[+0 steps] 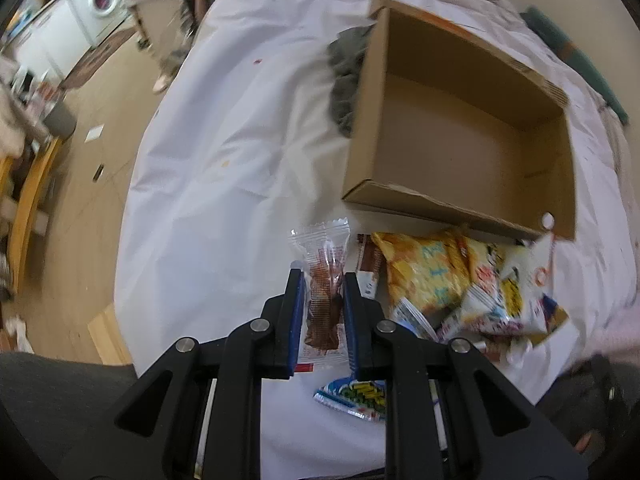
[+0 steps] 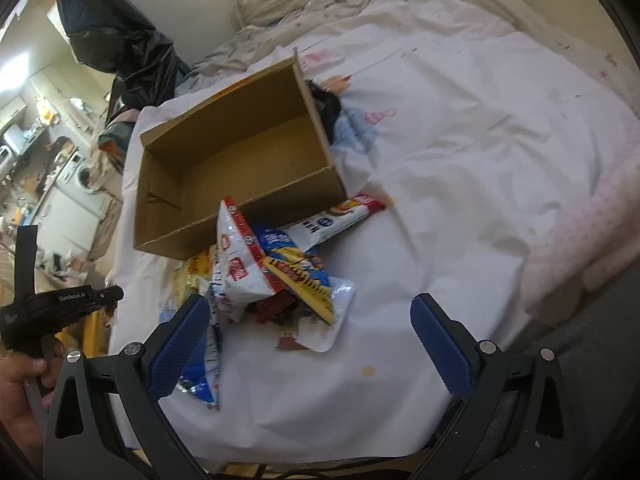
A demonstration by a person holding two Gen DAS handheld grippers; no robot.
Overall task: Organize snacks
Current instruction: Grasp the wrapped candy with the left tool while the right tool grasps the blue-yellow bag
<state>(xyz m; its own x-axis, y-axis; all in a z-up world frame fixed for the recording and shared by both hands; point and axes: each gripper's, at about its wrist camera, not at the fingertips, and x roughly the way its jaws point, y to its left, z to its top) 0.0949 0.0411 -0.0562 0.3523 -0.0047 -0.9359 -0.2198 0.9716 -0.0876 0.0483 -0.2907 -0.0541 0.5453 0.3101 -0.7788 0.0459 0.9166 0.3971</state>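
your left gripper (image 1: pixel 323 280) is clamped on a clear packet (image 1: pixel 324 300) with something reddish-brown inside, its jaws pressed against both long edges. the white sheet (image 1: pixel 208 184) lies under it. to the right sits the snack pile (image 2: pixel 276 276), bags heaped just in front of the cardboard box (image 2: pixel 240 152), one white bag leaning on its near wall. the box holds nothing. your right gripper (image 2: pixel 310 332) hangs over the pile, jaws spread wide, gripping nothing.
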